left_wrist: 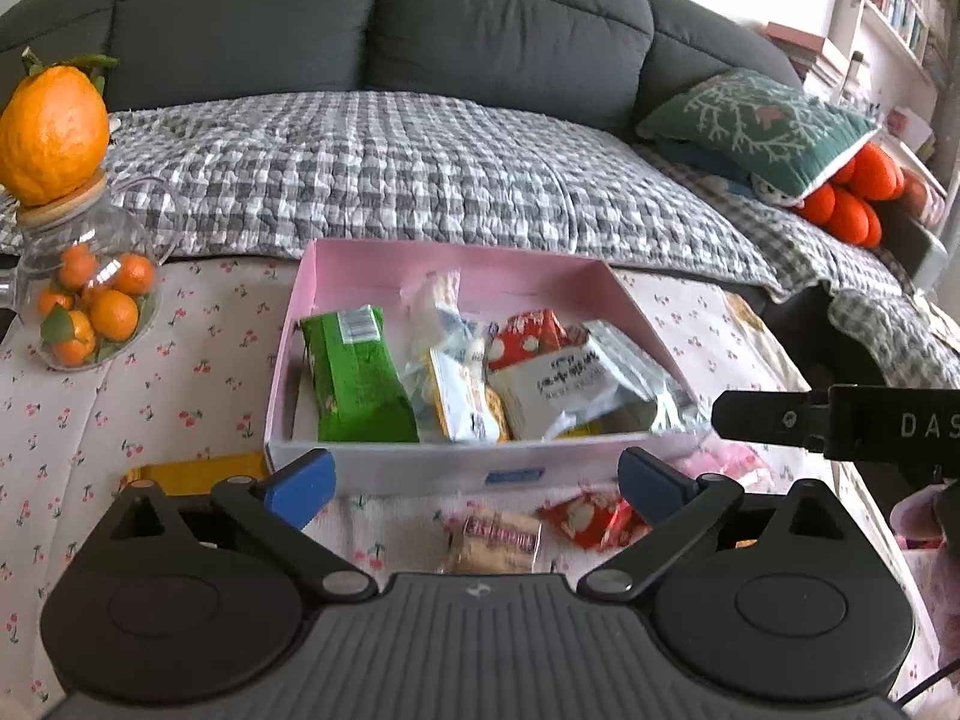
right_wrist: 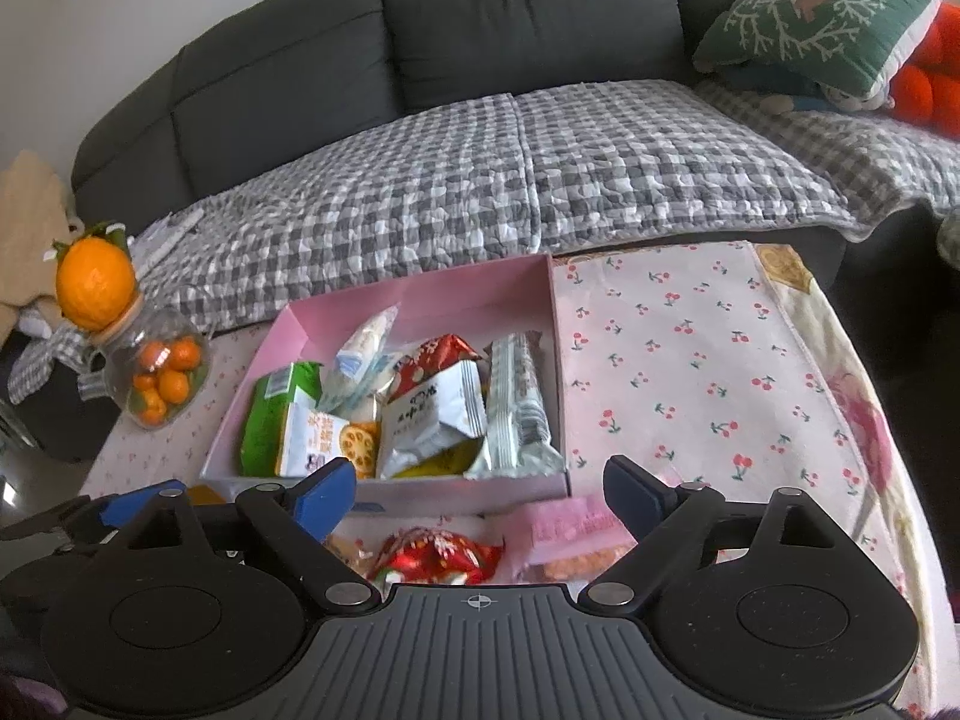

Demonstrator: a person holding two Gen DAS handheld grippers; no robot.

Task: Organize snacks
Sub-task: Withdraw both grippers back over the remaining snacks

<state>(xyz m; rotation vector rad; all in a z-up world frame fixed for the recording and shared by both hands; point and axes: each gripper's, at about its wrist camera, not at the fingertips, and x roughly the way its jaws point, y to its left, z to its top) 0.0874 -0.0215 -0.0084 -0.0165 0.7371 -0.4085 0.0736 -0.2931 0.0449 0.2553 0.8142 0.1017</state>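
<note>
Right gripper (right_wrist: 477, 492): jaws wide, empty
Left gripper (left_wrist: 477, 480): jaws wide, empty
Red snack packet (right_wrist: 435, 558): on cloth, near side of pink box (right_wrist: 420, 489), just below right gripper, long axis left-right
Nearer: right gripper

Right gripper (right_wrist: 477, 489) gapes before the pink box (right_wrist: 420, 489) of snacks.

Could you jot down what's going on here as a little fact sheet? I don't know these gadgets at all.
Setting: table with cherry-print cloth, in front of a grey sofa
Container: pink box, open, holding several snack packets
In box: green packet, silver wrapped bar
Outside box: red packet, pink packet, tan wrapped snack, all on the cloth by the box's near wall
Left gripper: open, empty
Right gripper: open, empty
Nearby: glass jar of small oranges
</note>
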